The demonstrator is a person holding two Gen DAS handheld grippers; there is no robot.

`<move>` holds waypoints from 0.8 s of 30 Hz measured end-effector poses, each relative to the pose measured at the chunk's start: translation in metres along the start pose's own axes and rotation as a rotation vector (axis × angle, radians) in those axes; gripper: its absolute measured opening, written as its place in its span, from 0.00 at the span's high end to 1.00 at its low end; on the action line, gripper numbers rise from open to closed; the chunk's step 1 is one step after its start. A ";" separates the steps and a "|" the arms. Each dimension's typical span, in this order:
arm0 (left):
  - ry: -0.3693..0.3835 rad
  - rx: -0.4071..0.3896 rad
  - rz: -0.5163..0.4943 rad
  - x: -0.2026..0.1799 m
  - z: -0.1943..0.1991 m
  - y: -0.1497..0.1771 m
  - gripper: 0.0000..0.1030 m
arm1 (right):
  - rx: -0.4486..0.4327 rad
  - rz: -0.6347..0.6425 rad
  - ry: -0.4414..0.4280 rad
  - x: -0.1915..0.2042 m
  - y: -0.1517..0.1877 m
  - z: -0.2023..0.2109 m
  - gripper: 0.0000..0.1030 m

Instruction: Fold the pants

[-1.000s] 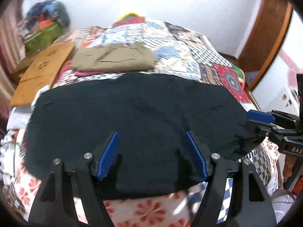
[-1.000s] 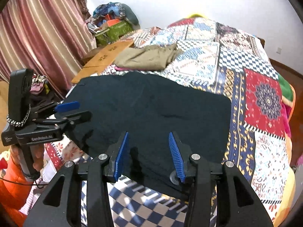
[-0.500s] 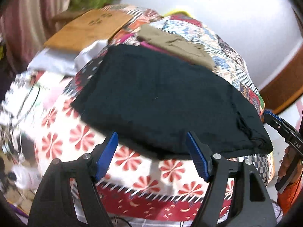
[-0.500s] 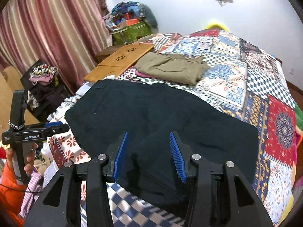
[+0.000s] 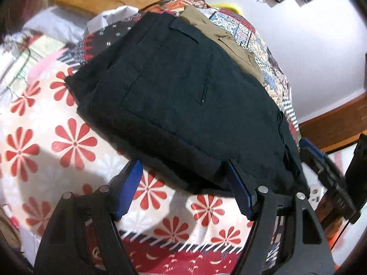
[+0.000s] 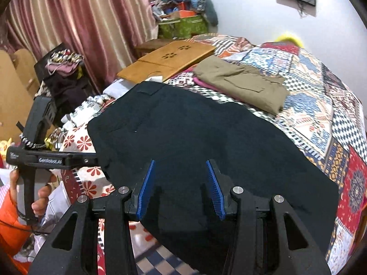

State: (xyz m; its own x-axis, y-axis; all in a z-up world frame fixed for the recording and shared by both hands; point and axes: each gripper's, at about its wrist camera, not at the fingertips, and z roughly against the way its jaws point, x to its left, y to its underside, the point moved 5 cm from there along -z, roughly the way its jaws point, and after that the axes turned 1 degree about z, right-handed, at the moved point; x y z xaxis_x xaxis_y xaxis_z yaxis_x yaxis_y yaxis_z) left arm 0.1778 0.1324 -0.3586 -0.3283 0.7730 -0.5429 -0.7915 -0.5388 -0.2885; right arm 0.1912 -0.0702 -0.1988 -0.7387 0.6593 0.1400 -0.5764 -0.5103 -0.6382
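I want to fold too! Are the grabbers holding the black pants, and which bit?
No, nothing is held. Both the left tool and the right tool are open, just above the near edge of the black pants on the bed.

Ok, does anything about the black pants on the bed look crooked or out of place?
Mostly tidy: the black pants lie flat on the patchwork bedspread. One oddity is that their near edge overhangs the bedside by the left gripper, so the bundle sits off-centre. The folded khaki pants behind look neat.
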 end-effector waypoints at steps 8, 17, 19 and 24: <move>0.040 -0.023 0.033 0.002 0.002 -0.008 0.28 | 0.141 0.070 -0.020 0.018 0.016 -0.048 0.59; 0.009 -0.074 0.058 0.005 -0.006 -0.032 0.28 | 0.198 0.070 -0.052 0.017 0.028 -0.056 0.59; 0.009 -0.084 0.080 0.009 -0.011 -0.038 0.28 | 0.198 0.068 -0.053 0.016 0.028 -0.057 0.59; -0.022 -0.123 0.064 0.010 -0.018 -0.052 0.29 | 0.199 0.060 -0.055 0.020 0.029 -0.058 0.59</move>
State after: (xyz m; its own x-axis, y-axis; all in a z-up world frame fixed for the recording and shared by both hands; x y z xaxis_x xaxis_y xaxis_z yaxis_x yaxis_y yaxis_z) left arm 0.2250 0.1619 -0.3635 -0.3883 0.7420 -0.5465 -0.6999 -0.6232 -0.3489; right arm 0.1799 -0.0398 -0.2582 -0.7888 0.5959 0.1505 -0.5840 -0.6505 -0.4856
